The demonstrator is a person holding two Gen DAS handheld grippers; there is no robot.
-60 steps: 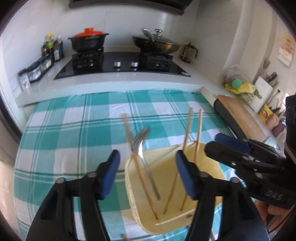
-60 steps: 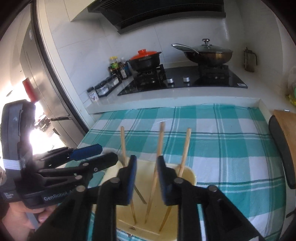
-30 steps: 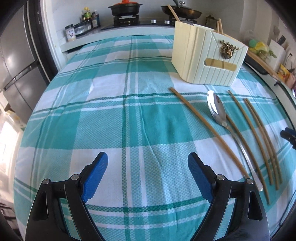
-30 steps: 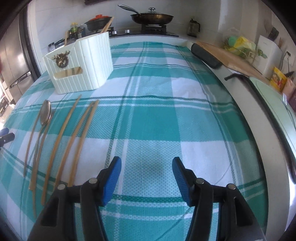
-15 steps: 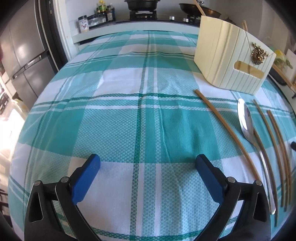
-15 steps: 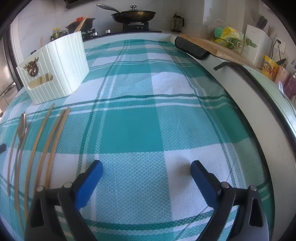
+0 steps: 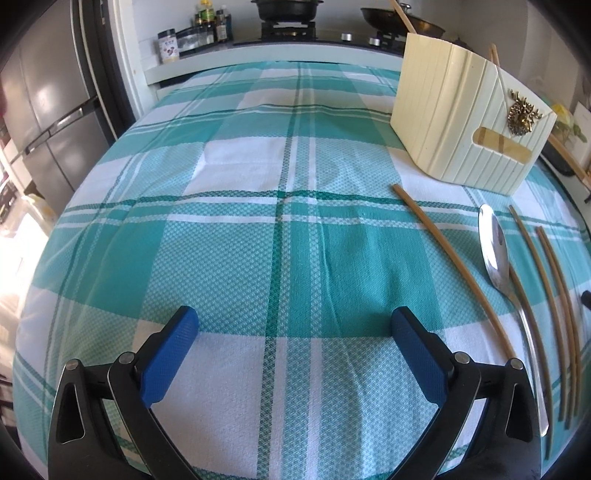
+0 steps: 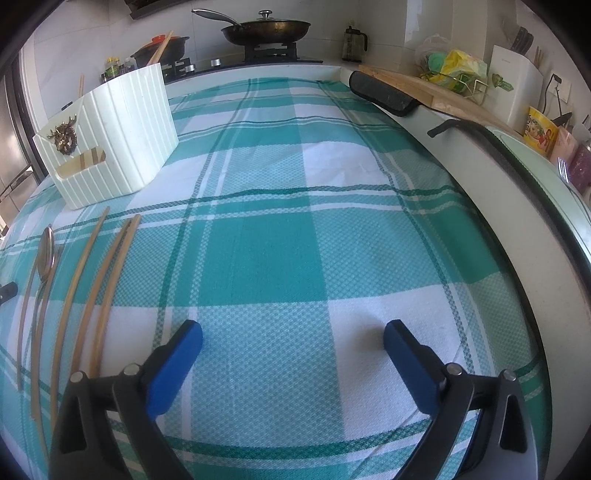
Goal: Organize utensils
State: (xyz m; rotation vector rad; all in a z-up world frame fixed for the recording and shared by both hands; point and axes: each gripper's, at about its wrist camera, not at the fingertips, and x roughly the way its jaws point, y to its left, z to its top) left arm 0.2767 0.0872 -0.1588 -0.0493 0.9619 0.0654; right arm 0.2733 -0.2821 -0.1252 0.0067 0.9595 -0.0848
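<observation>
A cream ribbed utensil holder (image 7: 461,122) (image 8: 110,140) stands on the teal checked cloth, with chopstick ends poking out of its top. In front of it several wooden chopsticks (image 7: 454,266) (image 8: 92,266) and a metal spoon (image 7: 495,251) (image 8: 46,254) lie side by side. My left gripper (image 7: 293,325) hangs open over bare cloth, left of the utensils. My right gripper (image 8: 293,332) is open too, right of them. Neither has anything between its blue pads.
A stove with a black pot (image 7: 286,9) and a lidded wok (image 8: 266,27) runs along the back. A steel fridge (image 7: 44,103) stands at the left. A cutting board (image 8: 424,90), a black roll (image 8: 384,92) and the raised counter rim (image 8: 517,206) border the right.
Both grippers have left the top of the holder and dropped low over the cloth. Their jaws have spread wide. Over the last half second nothing has shifted.
</observation>
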